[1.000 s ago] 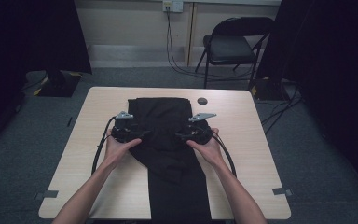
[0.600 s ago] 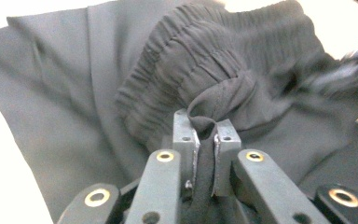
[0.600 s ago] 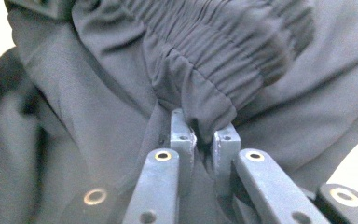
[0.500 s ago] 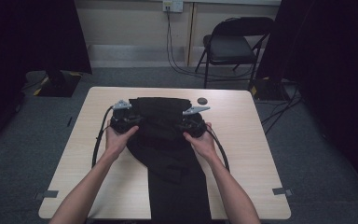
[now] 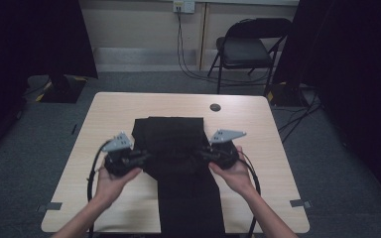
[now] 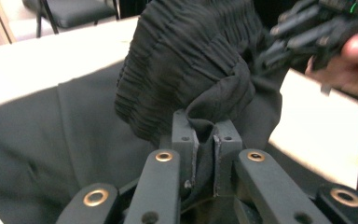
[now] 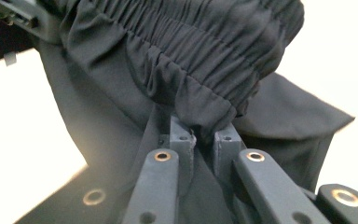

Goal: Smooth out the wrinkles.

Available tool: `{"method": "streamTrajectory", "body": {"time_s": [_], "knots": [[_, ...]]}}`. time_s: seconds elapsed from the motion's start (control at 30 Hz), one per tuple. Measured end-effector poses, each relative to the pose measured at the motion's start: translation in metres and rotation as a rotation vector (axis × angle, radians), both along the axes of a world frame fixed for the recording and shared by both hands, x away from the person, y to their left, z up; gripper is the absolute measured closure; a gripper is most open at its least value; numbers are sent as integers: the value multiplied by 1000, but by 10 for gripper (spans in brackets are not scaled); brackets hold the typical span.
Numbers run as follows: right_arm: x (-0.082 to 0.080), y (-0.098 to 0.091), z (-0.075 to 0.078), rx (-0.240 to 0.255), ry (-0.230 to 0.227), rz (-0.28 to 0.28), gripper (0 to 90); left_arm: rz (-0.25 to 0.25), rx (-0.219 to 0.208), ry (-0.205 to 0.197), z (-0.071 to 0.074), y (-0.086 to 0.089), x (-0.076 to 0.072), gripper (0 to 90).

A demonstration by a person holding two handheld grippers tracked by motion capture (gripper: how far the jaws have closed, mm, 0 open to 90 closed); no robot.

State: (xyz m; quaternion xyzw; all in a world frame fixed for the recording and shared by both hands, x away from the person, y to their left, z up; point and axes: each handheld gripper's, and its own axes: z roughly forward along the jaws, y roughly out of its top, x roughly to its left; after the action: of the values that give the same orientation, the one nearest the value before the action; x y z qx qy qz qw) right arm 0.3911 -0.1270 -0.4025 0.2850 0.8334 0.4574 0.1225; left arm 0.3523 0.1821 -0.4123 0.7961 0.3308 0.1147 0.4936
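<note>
While clamped in both grippers' jaws, black trousers (image 5: 174,144) above table (image 5: 273,163).

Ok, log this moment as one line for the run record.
left gripper: shut on waistband | right gripper: shut on waistband | black trousers: waistband lifted, legs on table

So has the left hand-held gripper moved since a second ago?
Yes. The left hand-held gripper came toward the near table edge, lifting the black trousers' waistband.

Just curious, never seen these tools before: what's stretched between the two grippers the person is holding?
In the high view, the black trousers' gathered waistband spans from left gripper to right gripper; both are clamped on it.
</note>
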Motion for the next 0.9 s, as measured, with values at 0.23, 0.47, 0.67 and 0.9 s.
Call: {"method": "streamTrajectory", "body": {"time_s": [0.23, 0.47, 0.67, 0.9], "knots": [[-9, -7, -61, -87, 124, -6, 817, -29, 103, 133, -55, -14, 8, 818], [6, 1, -85, -138, 129, -19, 809, 21, 175, 118, -76, -17, 33, 821], [37, 13, -89, -116, 108, -68, 805, 118, 181, 104, -80, -14, 74, 825], [58, 10, -90, -70, 123, -105, 695, 103, 120, 111, -77, -5, 82, 789]]}}
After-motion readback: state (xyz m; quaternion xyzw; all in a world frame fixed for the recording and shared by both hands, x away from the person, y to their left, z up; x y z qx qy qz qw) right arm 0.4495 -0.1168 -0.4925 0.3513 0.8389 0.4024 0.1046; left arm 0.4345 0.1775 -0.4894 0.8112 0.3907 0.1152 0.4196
